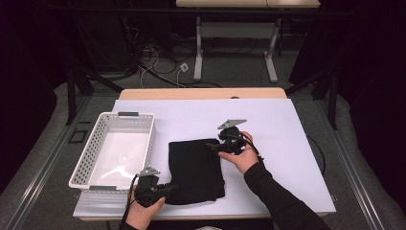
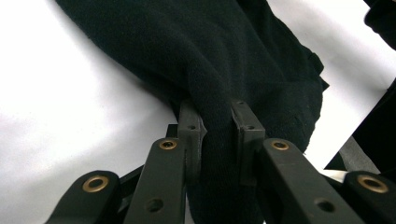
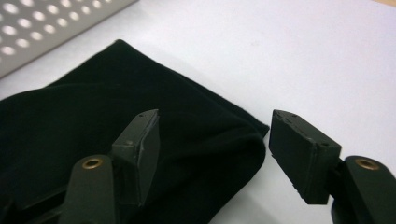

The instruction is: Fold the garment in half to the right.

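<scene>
At the middle of the worktop [image 1: 287,143]: folded black cloth [image 1: 196,170], pinched at its near left corner.

The left tool [image 1: 168,188] has its jaws clamped on a bunched fold of cloth; the right tool [image 1: 216,147] stands half open at the far right corner, gripping nothing. Lifting by one corner could let the fold fall open, I judge. The white perforated basket [image 1: 143,143] sits just left of the cloth, its wall in the way of a low slide.
</scene>
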A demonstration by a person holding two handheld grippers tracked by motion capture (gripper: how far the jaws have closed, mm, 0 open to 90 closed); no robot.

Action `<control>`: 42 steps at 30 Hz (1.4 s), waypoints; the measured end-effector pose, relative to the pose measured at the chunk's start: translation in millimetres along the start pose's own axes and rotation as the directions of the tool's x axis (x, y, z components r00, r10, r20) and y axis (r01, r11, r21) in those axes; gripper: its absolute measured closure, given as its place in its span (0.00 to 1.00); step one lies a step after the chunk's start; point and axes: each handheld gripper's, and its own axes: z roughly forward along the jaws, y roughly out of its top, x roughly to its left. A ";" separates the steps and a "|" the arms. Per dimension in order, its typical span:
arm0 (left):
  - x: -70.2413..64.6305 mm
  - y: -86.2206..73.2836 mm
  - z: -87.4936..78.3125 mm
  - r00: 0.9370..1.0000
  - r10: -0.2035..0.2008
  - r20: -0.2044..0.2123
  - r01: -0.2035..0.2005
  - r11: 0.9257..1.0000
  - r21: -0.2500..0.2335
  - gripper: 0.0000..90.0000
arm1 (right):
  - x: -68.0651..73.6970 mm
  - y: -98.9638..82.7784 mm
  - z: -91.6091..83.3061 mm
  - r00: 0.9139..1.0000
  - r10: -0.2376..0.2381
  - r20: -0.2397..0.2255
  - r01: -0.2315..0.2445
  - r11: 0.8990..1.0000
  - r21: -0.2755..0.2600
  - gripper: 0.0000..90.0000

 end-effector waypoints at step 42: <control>-1.0 -0.3 0.7 1.000 0.004 -0.005 -0.004 1.000 -0.001 0.86 | -34.5 -6.4 47.4 0.999 -0.033 -0.038 0.038 0.993 0.115 0.46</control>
